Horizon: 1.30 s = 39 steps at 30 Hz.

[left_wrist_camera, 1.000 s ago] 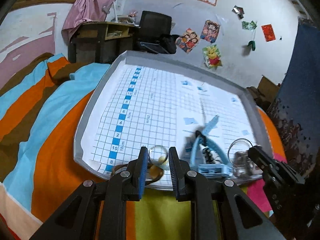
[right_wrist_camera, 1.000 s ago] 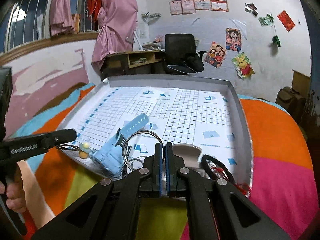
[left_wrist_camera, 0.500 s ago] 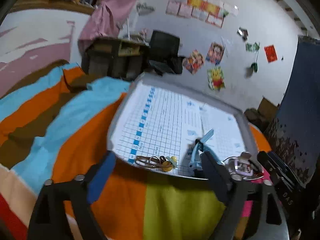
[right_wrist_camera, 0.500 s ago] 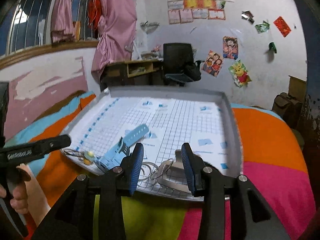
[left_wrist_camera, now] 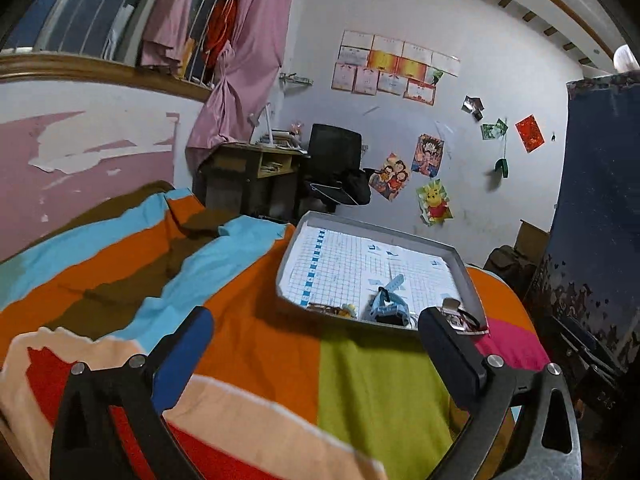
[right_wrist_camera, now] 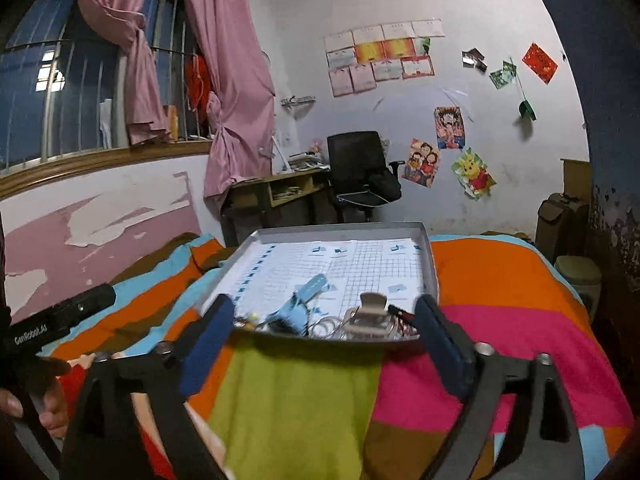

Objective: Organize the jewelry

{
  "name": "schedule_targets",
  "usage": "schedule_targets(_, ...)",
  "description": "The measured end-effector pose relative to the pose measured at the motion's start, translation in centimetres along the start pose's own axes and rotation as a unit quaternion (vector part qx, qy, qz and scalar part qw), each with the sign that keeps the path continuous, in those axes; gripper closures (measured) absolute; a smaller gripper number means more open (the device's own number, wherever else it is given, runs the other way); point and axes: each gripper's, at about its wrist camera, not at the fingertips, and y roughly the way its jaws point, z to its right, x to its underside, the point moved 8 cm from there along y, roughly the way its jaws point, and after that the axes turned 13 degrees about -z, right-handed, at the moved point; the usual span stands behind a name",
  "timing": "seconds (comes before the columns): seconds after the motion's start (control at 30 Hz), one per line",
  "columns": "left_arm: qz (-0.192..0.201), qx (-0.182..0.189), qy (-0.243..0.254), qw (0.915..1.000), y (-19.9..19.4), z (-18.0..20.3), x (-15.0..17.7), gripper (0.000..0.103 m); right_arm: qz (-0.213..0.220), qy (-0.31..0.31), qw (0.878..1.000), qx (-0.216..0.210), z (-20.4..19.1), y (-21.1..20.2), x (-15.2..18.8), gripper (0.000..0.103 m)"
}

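A grey tray [left_wrist_camera: 467, 276] lined with gridded paper sits on the striped bed; it also shows in the right wrist view [right_wrist_camera: 431, 264]. Along its near edge lie a light blue watch [left_wrist_camera: 386, 304] [right_wrist_camera: 294, 304], a small yellow-beaded piece [left_wrist_camera: 347, 309] [right_wrist_camera: 250, 317], silver bangles [right_wrist_camera: 326, 326], a silver hair clip [right_wrist_camera: 370, 312] and a dark bracelet with red [left_wrist_camera: 468, 320] [right_wrist_camera: 400, 314]. My left gripper [left_wrist_camera: 316, 320] is open wide and empty, well back from the tray. My right gripper [right_wrist_camera: 324, 308] is open wide and empty, just short of the tray's near edge.
The bed has a colourful striped blanket [left_wrist_camera: 360, 380]. A desk [left_wrist_camera: 256, 168] and black office chair [left_wrist_camera: 336, 168] stand by the far wall. A dark blue cabinet [left_wrist_camera: 600, 220] stands at the right. The left gripper's body [right_wrist_camera: 60, 316] and a hand show at left.
Both grippers have opened wide, let go of the jewelry on the tray's near edge and pulled back and up from the tray.
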Motion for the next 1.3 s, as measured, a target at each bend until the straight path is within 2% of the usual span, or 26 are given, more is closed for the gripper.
schedule_targets(0.17, 0.001, -0.014, 0.012, 0.9998, -2.4, -0.8, 1.8, 0.000, -0.003, -0.009, 1.000, -0.005, -1.1, -3.4, 2.0, 0.010)
schedule_targets(0.43, -0.007, -0.025, 0.016, 0.9995, -2.8, -1.2, 3.0, 0.000, -0.004, -0.018, 1.000, -0.006, -1.6, -5.9, 3.6, 0.010)
schedule_targets(0.97, -0.012, -0.036, 0.014, 0.9992, -2.2, -1.7, 3.6, 0.000, -0.015, -0.014, 1.000, -0.007, -1.6, -5.5, 4.3, 0.010)
schedule_targets(1.3, -0.037, -0.054, 0.027, 0.9975, -0.9, -2.0, 4.4, 0.000, -0.025, -0.014, 1.000, -0.009, -1.8, -4.8, 4.8, 0.010)
